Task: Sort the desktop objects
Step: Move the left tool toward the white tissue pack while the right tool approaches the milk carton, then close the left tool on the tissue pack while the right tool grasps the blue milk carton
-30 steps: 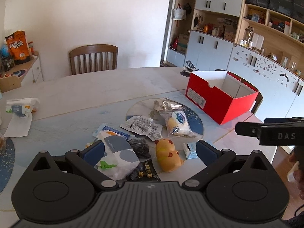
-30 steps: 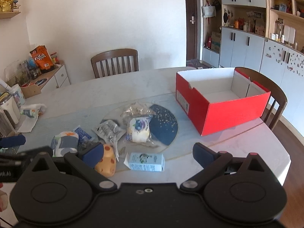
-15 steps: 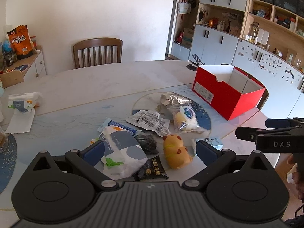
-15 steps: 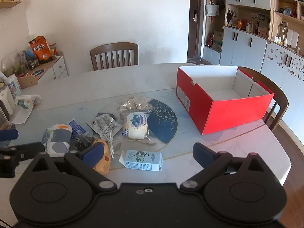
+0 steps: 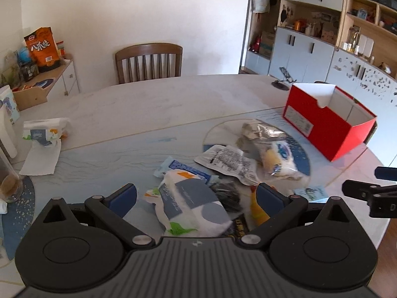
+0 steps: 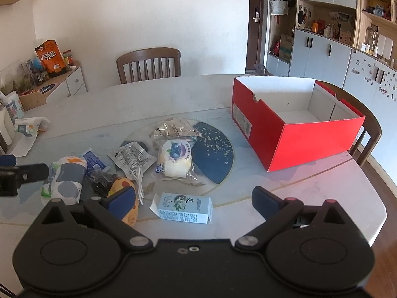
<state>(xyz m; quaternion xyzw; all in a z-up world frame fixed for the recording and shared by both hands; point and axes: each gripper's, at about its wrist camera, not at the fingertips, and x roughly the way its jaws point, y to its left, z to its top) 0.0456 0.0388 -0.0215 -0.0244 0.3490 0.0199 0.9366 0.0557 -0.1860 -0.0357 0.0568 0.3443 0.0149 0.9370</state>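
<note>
With both the left tool and the right tool spread wide and empty, the small carton at lower centre could be missed, because the red box is well apart on the bench.

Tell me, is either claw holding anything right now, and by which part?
Nothing is held. The left claw is open above the tissue pack, and the right claw is open above the small carton; neither touches anything.
</note>
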